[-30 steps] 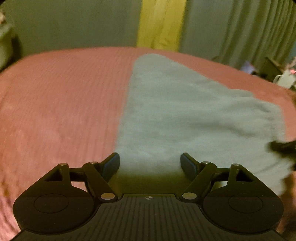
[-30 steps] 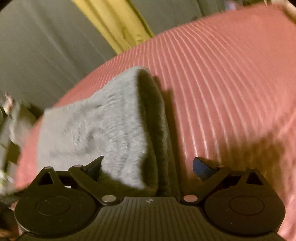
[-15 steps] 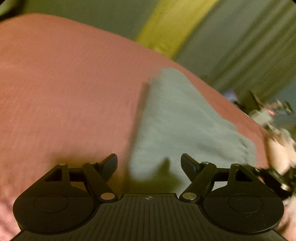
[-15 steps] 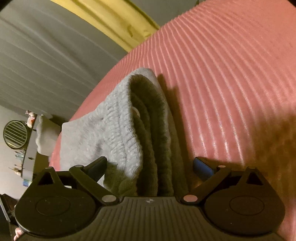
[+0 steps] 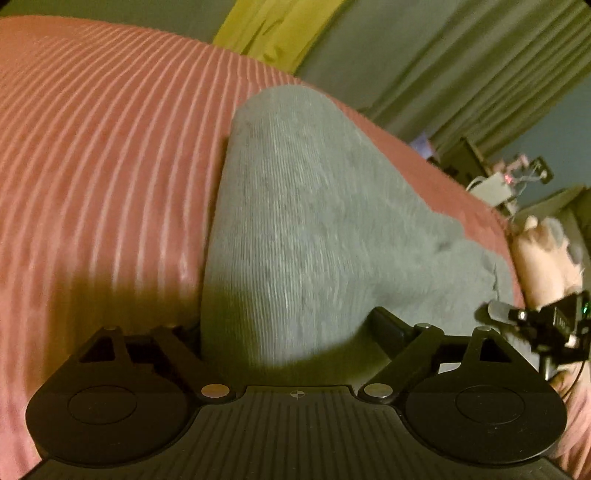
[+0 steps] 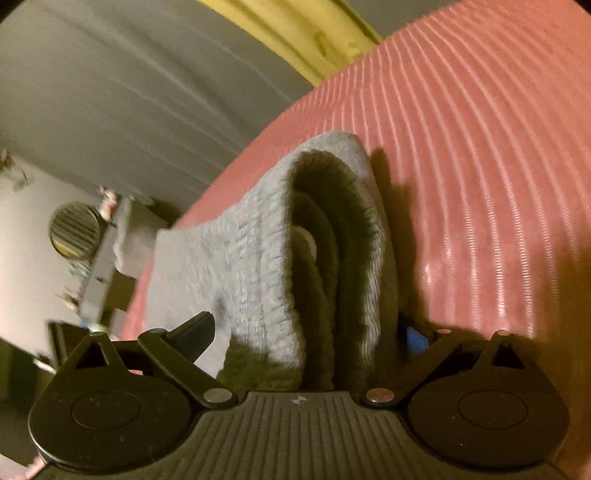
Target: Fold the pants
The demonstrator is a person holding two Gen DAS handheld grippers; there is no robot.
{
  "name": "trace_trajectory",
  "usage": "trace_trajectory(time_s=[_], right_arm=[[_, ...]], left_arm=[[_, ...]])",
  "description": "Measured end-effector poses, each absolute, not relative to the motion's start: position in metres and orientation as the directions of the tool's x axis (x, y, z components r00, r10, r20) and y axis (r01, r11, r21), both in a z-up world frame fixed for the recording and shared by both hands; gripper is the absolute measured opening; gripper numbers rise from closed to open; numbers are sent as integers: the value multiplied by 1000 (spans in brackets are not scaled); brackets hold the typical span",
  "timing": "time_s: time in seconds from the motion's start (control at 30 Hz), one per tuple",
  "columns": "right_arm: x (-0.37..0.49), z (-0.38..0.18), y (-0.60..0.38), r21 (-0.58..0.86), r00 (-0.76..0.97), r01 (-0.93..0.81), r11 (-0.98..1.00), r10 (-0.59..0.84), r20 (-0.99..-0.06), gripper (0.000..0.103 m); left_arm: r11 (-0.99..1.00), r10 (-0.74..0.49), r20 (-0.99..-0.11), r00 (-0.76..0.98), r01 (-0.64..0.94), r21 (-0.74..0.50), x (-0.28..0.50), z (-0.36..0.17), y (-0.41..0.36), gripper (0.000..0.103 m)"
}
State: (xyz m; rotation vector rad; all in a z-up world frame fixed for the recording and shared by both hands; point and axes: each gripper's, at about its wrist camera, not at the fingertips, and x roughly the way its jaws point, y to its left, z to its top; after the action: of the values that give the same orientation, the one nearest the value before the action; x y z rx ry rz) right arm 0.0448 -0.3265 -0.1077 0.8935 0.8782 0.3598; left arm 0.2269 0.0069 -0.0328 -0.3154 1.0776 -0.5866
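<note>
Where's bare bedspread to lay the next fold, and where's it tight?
Free: the wide stretch of pink ribbed bedspread beside the grey pants, running back to the yellow curtain. In the right wrist view, more open bedspread lies beyond the waistband. Crowded: the near end, where the left gripper and right gripper straddle cloth.

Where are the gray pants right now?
The gray pants lie on the pink bedspread, centre of both wrist views, reaching between each gripper's open fingers.
</note>
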Motion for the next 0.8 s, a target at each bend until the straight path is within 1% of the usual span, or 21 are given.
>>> trace_trajectory(time_s=[0.1,0.17,0.2,0.23,0.3,0.33,0.37,0.4,0.47,0.5,0.53,0.57,0.63,0.73,0.8], right_arm=[[49,-109,-329,808,614,68,585,614,-496,99],[47,-107,-326,792,614,46,609,608,-504,96],[47,-106,-322,780,615,43,624,599,-512,78],[46,-105,-319,775,610,47,631,595,-522,67],[44,-107,-322,793,604,45,607,616,-506,66],[45,-107,-322,794,600,40,607,620,-505,66],[48,-108,-321,790,594,45,611,619,-513,67],[52,-111,-321,797,590,60,601,622,-514,71],[61,-110,-319,796,581,80,600,621,-526,72],[63,-105,-313,777,578,86,624,604,-549,70],[63,-98,-307,745,580,84,662,576,-576,63],[62,-92,-303,723,588,72,687,556,-587,60],[55,-78,-297,707,620,25,707,544,-565,56],[53,-52,-287,706,662,-33,708,545,-515,54],[56,-34,-281,698,685,-73,713,544,-485,54]], left_arm=[[811,-583,-738,340,290,-508,235,-38,0,89],[831,-555,-760,339,267,-488,235,-34,0,76],[827,-562,-755,339,264,-497,232,-29,1,63],[823,-568,-749,340,256,-508,234,-27,-6,59],[814,-580,-737,347,262,-518,232,-30,-2,59],[812,-583,-735,345,267,-519,232,-33,-1,62],[807,-590,-733,339,263,-528,234,-37,0,64],[802,-598,-728,336,248,-544,237,-39,1,64],[808,-589,-733,339,219,-547,236,-36,1,56],[820,-573,-739,354,245,-518,233,-31,-4,49],[829,-559,-741,373,275,-487,228,-25,-7,46],[835,-548,-739,392,295,-464,225,-20,-11,41],[841,-539,-733,414,307,-445,221,-12,-16,37],[813,-582,-690,431,312,-491,224,6,-19,35],[814,-580,-674,458,323,-482,229,20,-25,35]])
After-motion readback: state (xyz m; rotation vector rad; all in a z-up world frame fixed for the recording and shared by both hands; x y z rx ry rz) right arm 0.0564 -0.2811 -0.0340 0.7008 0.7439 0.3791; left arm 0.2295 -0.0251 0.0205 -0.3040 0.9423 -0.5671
